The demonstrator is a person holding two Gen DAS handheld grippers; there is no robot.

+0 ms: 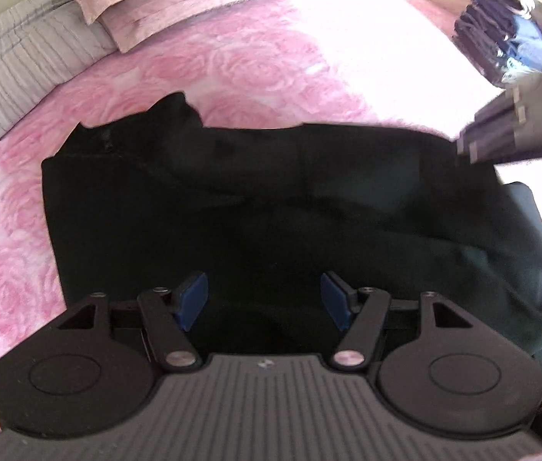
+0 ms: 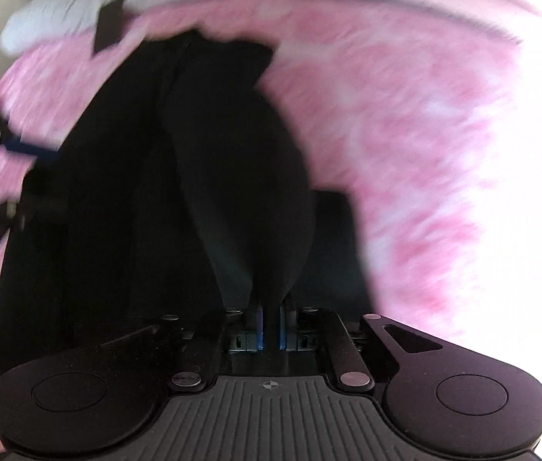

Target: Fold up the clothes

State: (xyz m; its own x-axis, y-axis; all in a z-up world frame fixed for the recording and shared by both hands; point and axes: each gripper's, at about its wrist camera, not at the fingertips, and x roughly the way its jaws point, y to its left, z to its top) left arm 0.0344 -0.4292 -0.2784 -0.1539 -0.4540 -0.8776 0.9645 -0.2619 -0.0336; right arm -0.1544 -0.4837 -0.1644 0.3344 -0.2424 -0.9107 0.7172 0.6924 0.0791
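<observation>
Gripping a fold of the black garment (image 1: 271,211) spread on the pink bed (image 1: 255,65), the right gripper (image 2: 271,326) has its jaws pinched on cloth, while the left gripper (image 1: 265,299), jaws spread and empty above it, likely must grasp next.

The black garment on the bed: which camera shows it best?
The left wrist view: the black garment lies sharp and nearly whole on the pink rose bedspread. The right wrist view is blurred and close, showing only dark folds pinched in the right gripper.

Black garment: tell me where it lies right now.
The black garment lies spread on the pink rose-patterned blanket, filling the middle of the left wrist view, under the open left gripper.
</observation>
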